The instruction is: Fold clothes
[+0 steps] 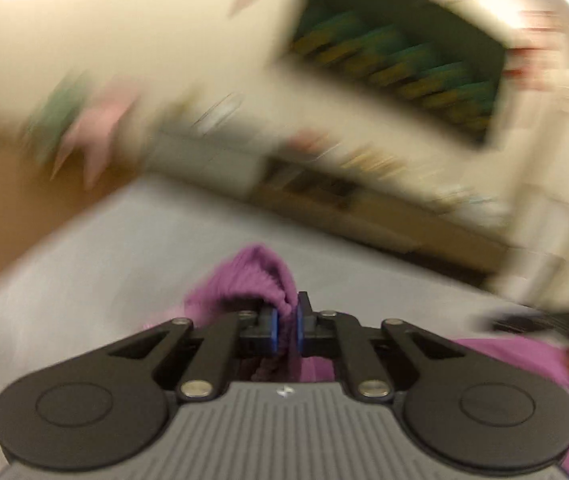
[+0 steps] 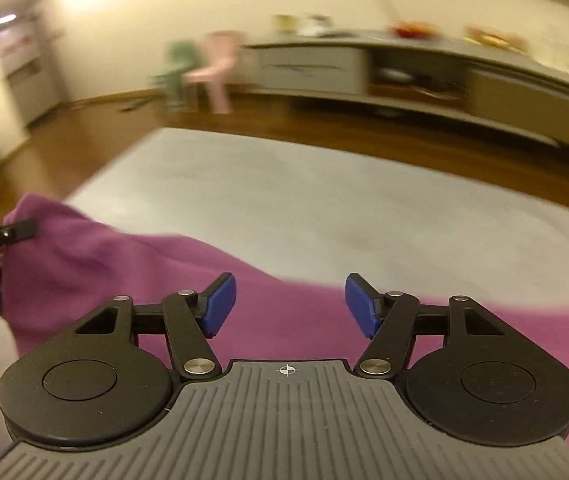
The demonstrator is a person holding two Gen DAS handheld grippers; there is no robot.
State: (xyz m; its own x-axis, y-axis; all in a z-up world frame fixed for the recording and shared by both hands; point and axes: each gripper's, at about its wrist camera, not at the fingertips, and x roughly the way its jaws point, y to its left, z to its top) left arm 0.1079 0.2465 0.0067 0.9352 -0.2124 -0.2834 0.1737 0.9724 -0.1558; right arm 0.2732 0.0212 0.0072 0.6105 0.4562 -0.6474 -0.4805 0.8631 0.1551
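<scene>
A purple knit garment (image 2: 132, 268) lies spread across a pale grey surface (image 2: 284, 200). In the left wrist view my left gripper (image 1: 286, 330) is shut on a bunched ribbed edge of the purple garment (image 1: 252, 276), which bulges up between and beyond the blue pads. In the right wrist view my right gripper (image 2: 290, 306) stands open above the garment, its blue pads wide apart with nothing pinched between them. The left gripper's black fingertip (image 2: 12, 232) shows at the left edge of the right wrist view, at the garment's raised corner.
A wooden floor (image 2: 324, 128) borders the grey surface. A long low cabinet (image 2: 364, 68) runs along the far wall with items on top. Small green (image 2: 178, 68) and pink chairs (image 2: 216, 68) stand by the wall. The left wrist view is heavily blurred.
</scene>
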